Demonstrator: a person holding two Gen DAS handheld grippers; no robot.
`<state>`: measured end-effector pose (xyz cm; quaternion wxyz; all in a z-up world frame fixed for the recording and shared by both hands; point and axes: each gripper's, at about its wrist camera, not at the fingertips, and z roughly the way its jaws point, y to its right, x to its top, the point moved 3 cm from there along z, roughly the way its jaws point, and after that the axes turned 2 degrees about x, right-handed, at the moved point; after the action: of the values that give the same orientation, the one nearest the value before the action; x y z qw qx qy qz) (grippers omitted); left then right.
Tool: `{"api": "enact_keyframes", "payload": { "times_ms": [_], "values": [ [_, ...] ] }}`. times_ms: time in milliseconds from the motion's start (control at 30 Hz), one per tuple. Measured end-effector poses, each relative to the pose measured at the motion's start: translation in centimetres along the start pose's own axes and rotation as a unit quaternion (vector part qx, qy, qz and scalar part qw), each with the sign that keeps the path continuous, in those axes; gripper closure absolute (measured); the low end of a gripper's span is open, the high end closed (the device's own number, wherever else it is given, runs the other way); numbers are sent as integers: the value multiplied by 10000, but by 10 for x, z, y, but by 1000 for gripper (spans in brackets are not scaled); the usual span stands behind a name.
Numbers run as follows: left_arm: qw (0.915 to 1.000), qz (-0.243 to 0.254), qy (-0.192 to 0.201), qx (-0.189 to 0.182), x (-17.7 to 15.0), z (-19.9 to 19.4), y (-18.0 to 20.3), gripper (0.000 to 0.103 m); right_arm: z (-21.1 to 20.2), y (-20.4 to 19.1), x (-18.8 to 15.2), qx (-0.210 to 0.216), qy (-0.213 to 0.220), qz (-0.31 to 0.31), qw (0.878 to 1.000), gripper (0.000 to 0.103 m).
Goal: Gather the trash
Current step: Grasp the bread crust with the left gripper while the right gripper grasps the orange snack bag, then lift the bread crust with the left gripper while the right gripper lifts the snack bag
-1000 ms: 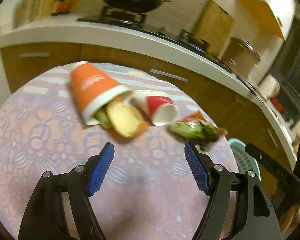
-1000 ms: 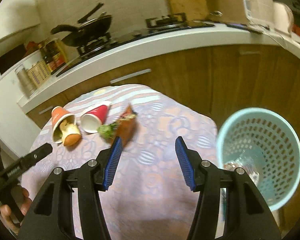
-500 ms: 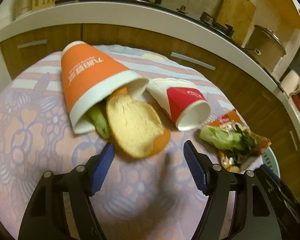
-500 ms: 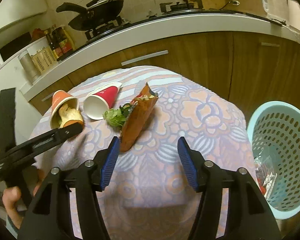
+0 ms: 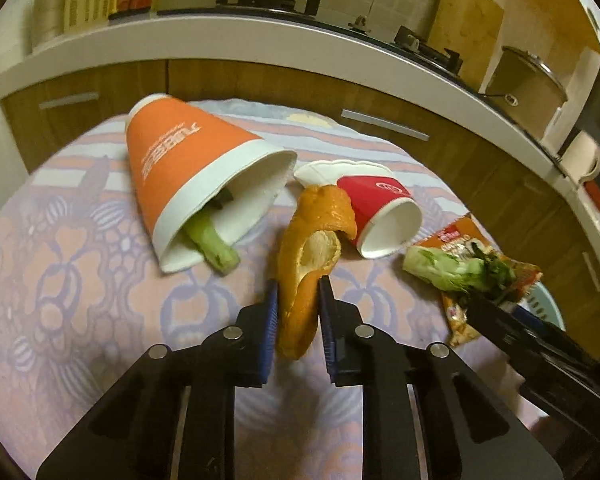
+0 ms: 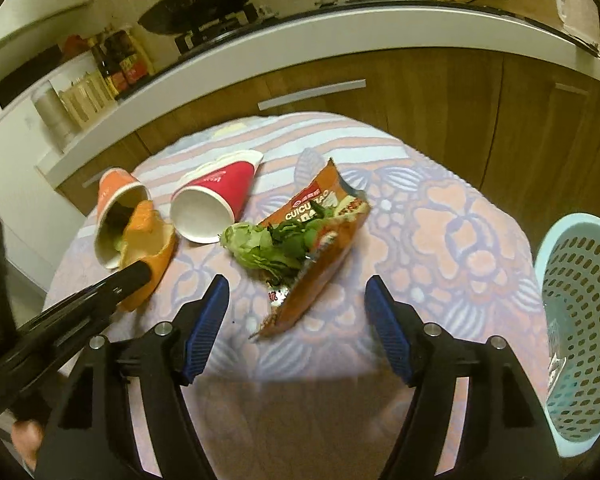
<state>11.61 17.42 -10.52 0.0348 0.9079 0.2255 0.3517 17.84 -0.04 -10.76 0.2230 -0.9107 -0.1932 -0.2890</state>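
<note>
Our left gripper [image 5: 296, 292] is closing on the orange peel [image 5: 312, 248], which lies just beside the red cup [image 5: 380, 216] on the table [image 5: 60, 280] — we should lift it without dragging. Our right gripper [image 6: 296, 308] is opening, nothing between its jaws, short of the snack wrapper [image 6: 320, 240] and greens [image 6: 260, 248] right of the red cup. The orange cup [image 5: 188, 176] crowds the cup's left; the blue basket [image 6: 580, 320] waits far right.

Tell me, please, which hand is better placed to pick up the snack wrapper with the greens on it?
The right. Its tool is opening just short of the snack wrapper, empty, and the basket stands on that side. The left tool is clamped on the orange peel.
</note>
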Motion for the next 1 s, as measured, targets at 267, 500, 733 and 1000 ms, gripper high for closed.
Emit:
{"api": "enact_keyframes", "payload": {
  "times_ms": [267,500,733,1000],
  "values": [
    [9992,8,59,-399,-13,-17,-3,87,8,-8,-3,-230,-164,-257,9993,86],
    [9977,104,271,-610,-18,-45,2,87,-29,-31,-11,-382,180,-842,9956,93],
    [9962,148,403,-762,-20,-66,10,87,-71,-37,-19,-455,512,-1008,9925,93],
    [9954,202,449,-816,-22,-76,18,87,-89,-16,-32,-396,524,-698,9954,98]
  ]
}}
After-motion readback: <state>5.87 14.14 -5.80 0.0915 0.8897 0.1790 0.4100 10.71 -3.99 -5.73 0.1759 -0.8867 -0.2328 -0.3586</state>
